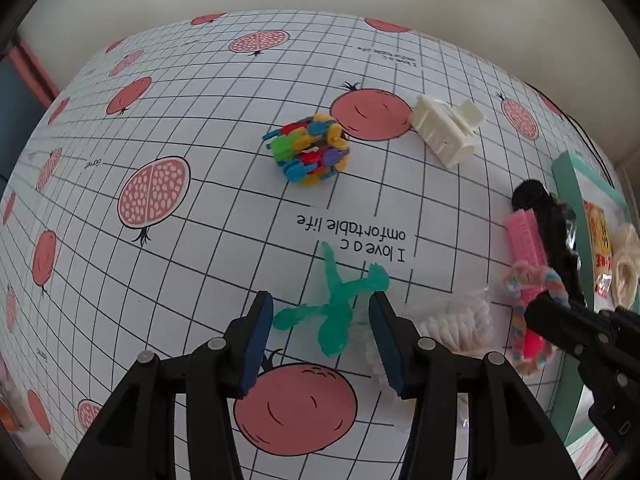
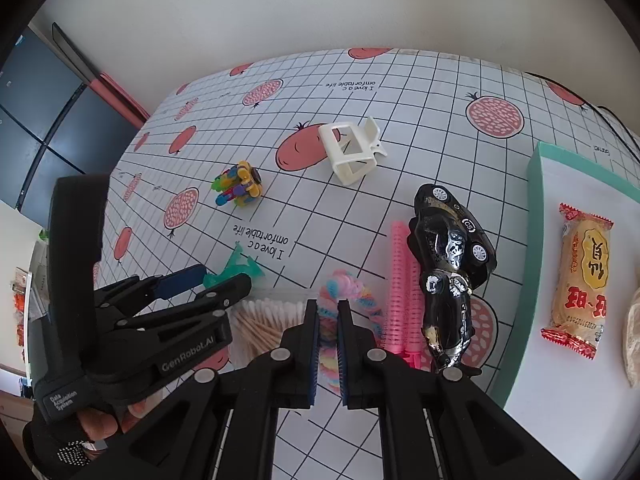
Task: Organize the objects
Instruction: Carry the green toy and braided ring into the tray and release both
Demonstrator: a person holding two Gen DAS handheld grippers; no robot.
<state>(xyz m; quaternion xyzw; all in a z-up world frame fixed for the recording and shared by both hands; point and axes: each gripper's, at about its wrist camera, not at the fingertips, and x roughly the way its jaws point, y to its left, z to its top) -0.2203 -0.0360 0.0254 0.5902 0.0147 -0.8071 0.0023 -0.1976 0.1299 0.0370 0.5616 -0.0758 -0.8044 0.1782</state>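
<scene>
In the left wrist view my left gripper (image 1: 322, 306) is open, its blue pads on either side of a translucent teal toy (image 1: 334, 308) that lies on the pomegranate-print tablecloth (image 1: 192, 264). The right wrist view shows the same teal toy (image 2: 236, 266) at the left gripper's tips. My right gripper (image 2: 328, 310) is shut on a pastel rainbow hair tie (image 2: 348, 290), which bulges out above and below the pads. A multicoloured block toy (image 1: 310, 150) and a white claw clip (image 1: 444, 128) lie farther back.
A bag of cotton swabs (image 2: 268, 316) lies between the grippers. A pink hair roller (image 2: 402, 280) and a black toy car (image 2: 452, 248) sit right of the hair tie. A teal-rimmed tray (image 2: 536, 208) at the right holds a snack packet (image 2: 584, 276). A gloved hand (image 2: 96, 428) holds the left gripper.
</scene>
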